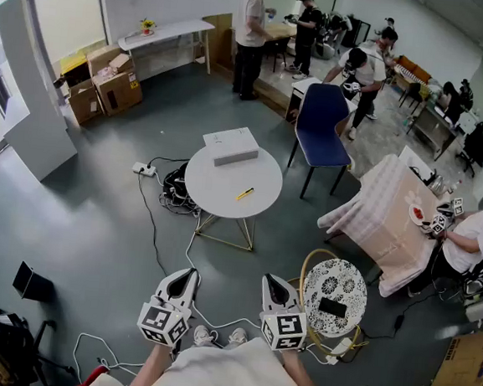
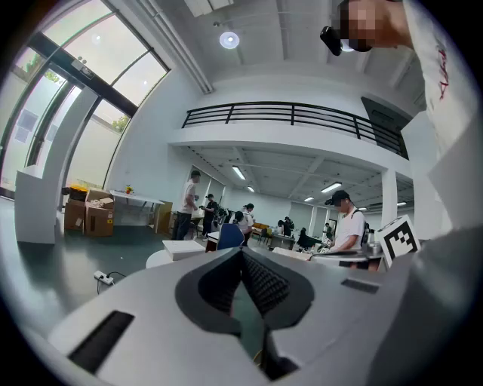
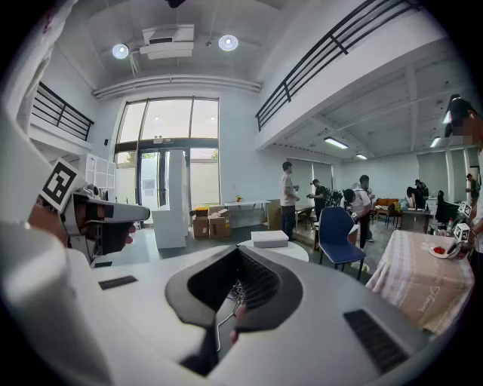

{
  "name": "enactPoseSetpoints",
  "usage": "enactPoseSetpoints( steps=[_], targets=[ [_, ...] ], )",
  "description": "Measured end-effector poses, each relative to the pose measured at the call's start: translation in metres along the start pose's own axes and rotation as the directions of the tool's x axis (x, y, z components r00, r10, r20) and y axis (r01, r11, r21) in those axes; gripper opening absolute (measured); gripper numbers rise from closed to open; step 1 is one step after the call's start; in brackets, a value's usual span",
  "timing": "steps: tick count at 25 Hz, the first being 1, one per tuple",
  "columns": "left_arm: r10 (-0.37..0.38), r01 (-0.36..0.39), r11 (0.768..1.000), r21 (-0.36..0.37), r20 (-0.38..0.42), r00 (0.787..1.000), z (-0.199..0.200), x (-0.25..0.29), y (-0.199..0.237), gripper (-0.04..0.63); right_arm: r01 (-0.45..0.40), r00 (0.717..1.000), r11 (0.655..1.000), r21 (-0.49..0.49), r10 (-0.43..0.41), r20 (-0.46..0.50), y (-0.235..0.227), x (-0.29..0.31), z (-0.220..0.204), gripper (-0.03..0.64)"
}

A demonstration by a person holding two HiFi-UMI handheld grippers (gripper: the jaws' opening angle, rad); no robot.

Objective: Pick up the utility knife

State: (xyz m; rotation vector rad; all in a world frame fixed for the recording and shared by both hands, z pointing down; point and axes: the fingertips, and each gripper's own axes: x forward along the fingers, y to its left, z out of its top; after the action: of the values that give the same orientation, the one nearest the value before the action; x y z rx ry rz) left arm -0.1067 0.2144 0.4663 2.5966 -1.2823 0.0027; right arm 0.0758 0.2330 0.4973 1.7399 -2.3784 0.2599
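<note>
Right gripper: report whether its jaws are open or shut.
Shut and empty: the right gripper shows its jaw tips meeting with nothing between; the utility knife lies away on the round table.

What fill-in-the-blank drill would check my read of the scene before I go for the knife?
1. The yellow utility knife lies on the round white ____.
2. The chair behind it is coloured ____.
3. The right gripper holds nothing; its jaws are ____.
Missing words: table; blue; shut.
</note>
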Motion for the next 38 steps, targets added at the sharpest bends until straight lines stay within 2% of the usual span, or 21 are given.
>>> enactPoseSetpoints(
  steps=[13, 29, 38],
  targets=[
    [0.006, -0.006, 1.000, 0.006, -0.011, 1.000, -0.006, 0.014, -0.021, 0.012, -0.050, 0.999, 0.999, 0.015, 0.050, 0.018, -0.013, -0.006, -0.003, 0.017],
    [0.027, -0.027, 1.000, -0.002, -0.044, 0.999, -0.027, 0.040, -0.055, 0.012, -0.078, 0.997, 0.997, 0.018, 0.078, -0.014, -0.055, -0.017, -0.021, 0.017],
    [0.012, -0.015, 0.999, -0.033, -0.063, 0.998, -0.035, 0.070, -0.026, 0.012, -0.052, 0.998, 0.998, 0.026, 0.052, -0.031, -0.069, 0.021, -0.021, 0.017]
  ],
)
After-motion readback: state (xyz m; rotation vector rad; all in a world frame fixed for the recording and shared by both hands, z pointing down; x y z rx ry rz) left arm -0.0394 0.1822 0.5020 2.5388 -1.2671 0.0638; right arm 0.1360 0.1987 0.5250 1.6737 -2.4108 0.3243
